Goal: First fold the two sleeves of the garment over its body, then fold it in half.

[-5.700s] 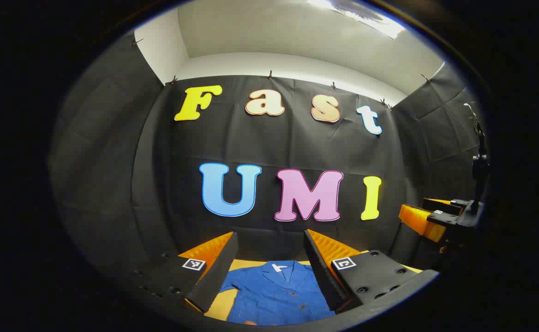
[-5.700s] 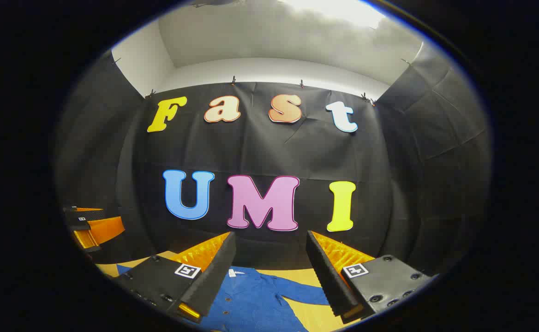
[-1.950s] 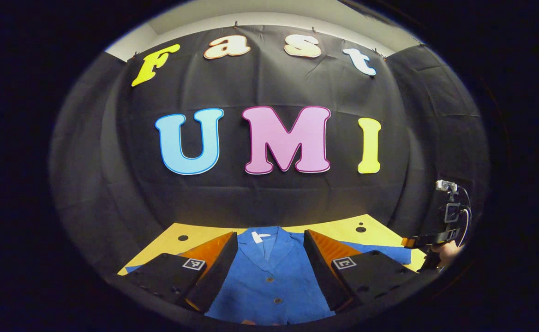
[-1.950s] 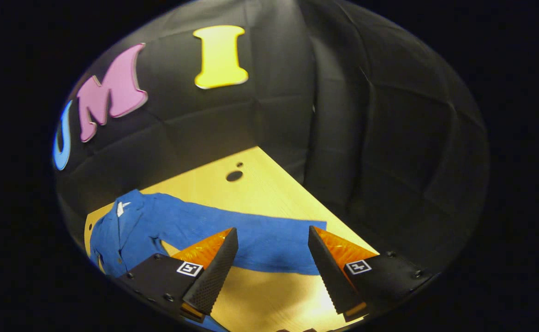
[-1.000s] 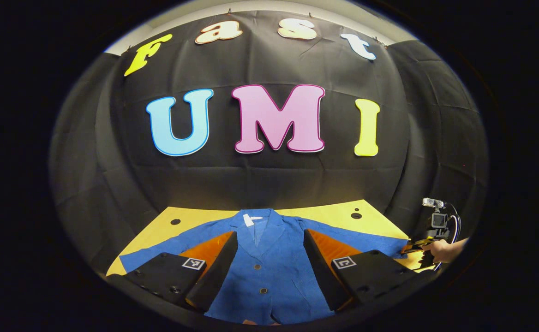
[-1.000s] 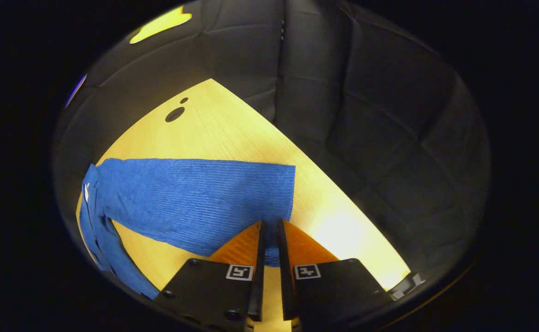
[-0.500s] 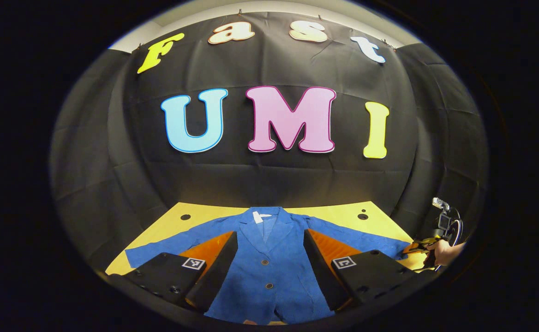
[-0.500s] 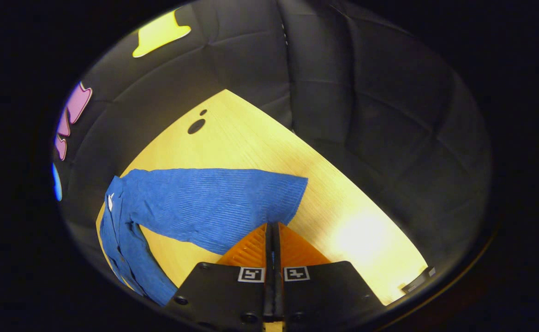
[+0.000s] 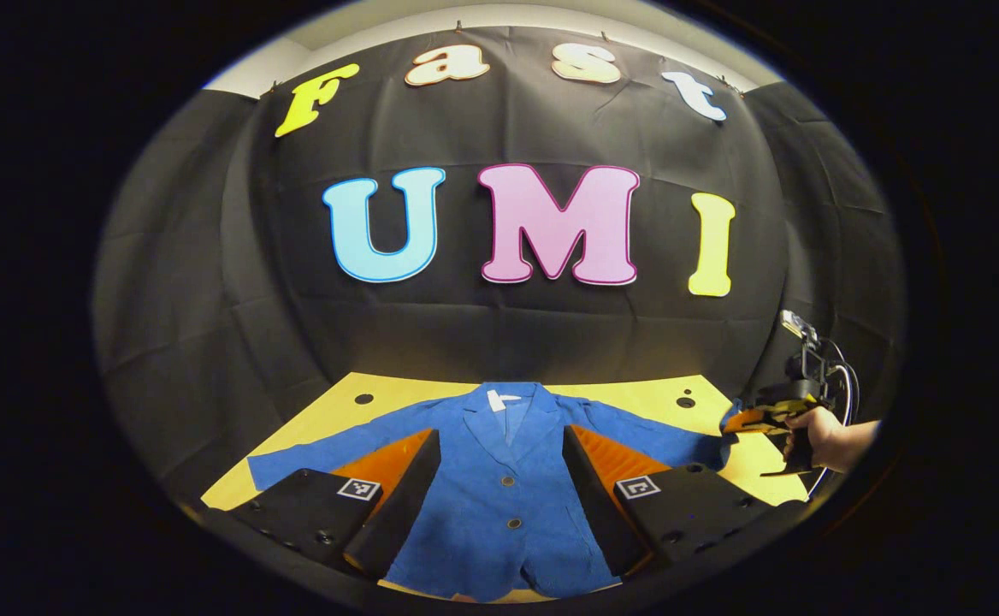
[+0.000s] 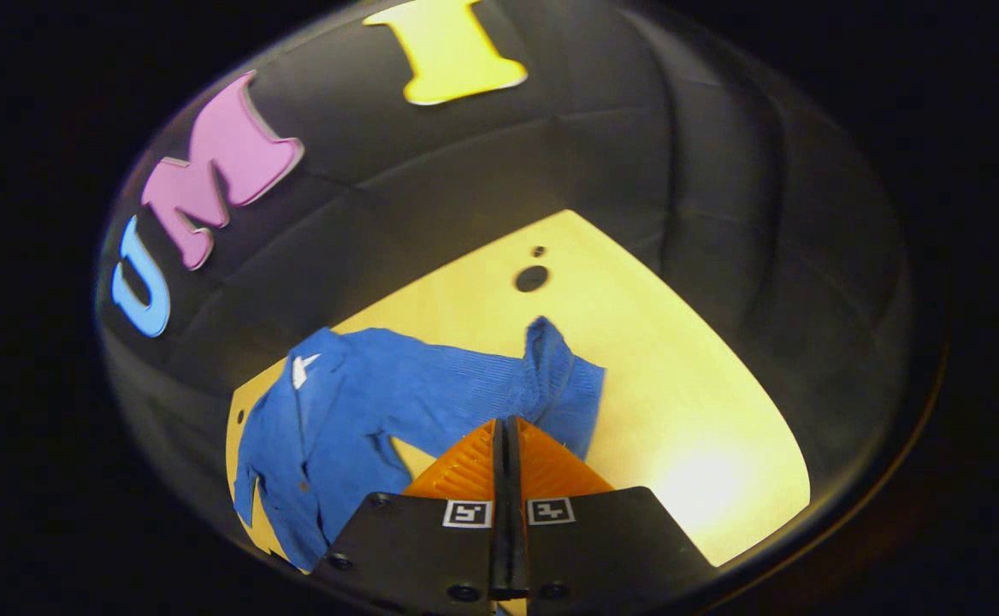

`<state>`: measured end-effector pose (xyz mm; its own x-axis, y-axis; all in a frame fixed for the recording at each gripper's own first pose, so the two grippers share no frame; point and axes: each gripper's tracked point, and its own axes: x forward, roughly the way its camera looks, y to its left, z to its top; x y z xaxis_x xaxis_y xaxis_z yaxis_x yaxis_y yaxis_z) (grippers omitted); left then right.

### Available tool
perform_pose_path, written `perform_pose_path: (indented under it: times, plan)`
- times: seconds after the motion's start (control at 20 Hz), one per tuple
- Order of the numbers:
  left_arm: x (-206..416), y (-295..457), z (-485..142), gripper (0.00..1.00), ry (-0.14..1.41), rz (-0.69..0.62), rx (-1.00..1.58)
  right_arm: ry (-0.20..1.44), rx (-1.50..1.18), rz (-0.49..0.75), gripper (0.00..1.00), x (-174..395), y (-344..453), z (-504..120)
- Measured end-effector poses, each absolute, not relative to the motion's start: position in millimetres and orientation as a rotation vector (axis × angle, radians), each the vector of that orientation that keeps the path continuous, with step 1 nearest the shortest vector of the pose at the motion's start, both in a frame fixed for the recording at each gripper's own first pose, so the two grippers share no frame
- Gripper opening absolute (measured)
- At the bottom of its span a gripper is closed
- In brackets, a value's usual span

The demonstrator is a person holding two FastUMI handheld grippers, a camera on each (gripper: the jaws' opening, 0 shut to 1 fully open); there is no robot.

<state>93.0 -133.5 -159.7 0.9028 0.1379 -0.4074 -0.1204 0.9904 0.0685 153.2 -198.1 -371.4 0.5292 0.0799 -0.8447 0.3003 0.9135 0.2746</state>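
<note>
A blue button-front jacket of ribbed cloth (image 9: pixel 499 496) lies face up on the yellow wooden tabletop (image 9: pixel 636 395), its collar toward the booth's black cloth wall and its hem toward the near edge. A small white tag (image 9: pixel 497 399) shows inside the collar, and 2 dark buttons (image 9: pixel 514 523) run down the front.

In the left gripper view, the left gripper (image 9: pixel 499 505) hangs above the jacket's body with its 2 fingers spread wide apart and nothing between them; the jacket's front shows in the gap. The sleeve on the left of that view (image 9: pixel 337 445) lies flat, stretched out toward the table's left corner.

At the right edge of the same view, a hand (image 9: pixel 824 436) holds the right gripper (image 9: pixel 743 421), which meets the cuff end of the other sleeve (image 9: pixel 662 441).

In the right gripper view, the right gripper's (image 10: pixel 506 432) fingers are pressed together with only a thin line between them, clamped on the edge of the cuff (image 10: pixel 564 385). The cuff is lifted off the tabletop (image 10: pixel 679 359) and bunched into an upright fold just ahead of the fingertips, while the remainder of that sleeve runs back toward the collar at the left of the view. 2 dark round holes (image 10: pixel 532 277) in the tabletop sit beyond the cuff, toward the wall.
</note>
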Motion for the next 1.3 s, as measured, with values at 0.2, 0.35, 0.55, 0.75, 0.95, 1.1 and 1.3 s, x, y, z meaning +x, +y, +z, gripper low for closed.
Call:
perform_pose_path:
  times: [0.2,0.35,0.55,0.75,0.95,1.1,1.3]
  plan:
    - [81,-112,-159,0.82,0.411,0.192,0.03,1.002,0.414,0.063,0.01,197,-92,-351]
    - [69,-88,-157,0.82,0.399,0.266,0.012,0.996,0.385,0.189,0.01,218,-16,-346]
    - [47,-50,-164,0.82,0.411,0.372,-0.029,1.018,0.395,0.322,0.0,230,89,-347]
    - [19,-6,-180,0.82,0.426,0.463,-0.057,1.08,0.433,0.39,0.01,211,189,-376]
    - [-3,35,-207,0.83,0.45,0.525,-0.106,1.114,0.477,0.42,0.0,194,263,-401]
    - [-12,55,-233,0.83,0.51,0.537,-0.153,1.139,0.547,0.362,0.01,193,290,-421]
    - [-15,89,-252,0.85,0.552,0.551,-0.163,1.135,0.549,0.331,0.63,197,291,-442]
